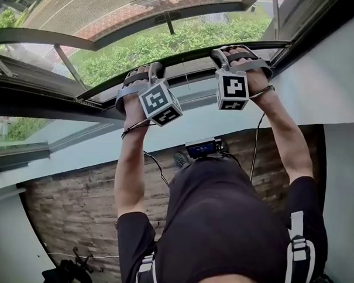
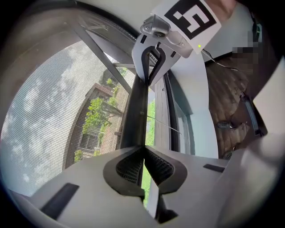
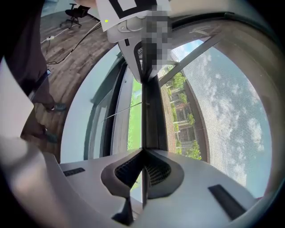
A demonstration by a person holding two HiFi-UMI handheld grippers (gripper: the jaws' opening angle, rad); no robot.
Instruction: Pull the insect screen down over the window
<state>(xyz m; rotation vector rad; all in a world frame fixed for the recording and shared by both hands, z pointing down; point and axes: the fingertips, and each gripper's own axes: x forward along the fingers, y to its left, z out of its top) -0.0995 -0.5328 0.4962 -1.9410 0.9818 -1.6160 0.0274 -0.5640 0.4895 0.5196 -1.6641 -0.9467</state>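
The insect screen's dark bottom bar crosses the window, with grey mesh above it. My left gripper is shut on the bar toward its left end, and my right gripper is shut on it further right. In the left gripper view the bar runs from my left gripper up to the right one, with mesh on its left. The right gripper view mirrors this: the bar enters my right gripper, with mesh on its right.
A white sill lies under the window, with its dark frame at the left. Outside hangs an opened sash with a handle. On the wood floor are a small device, cables and a black chair.
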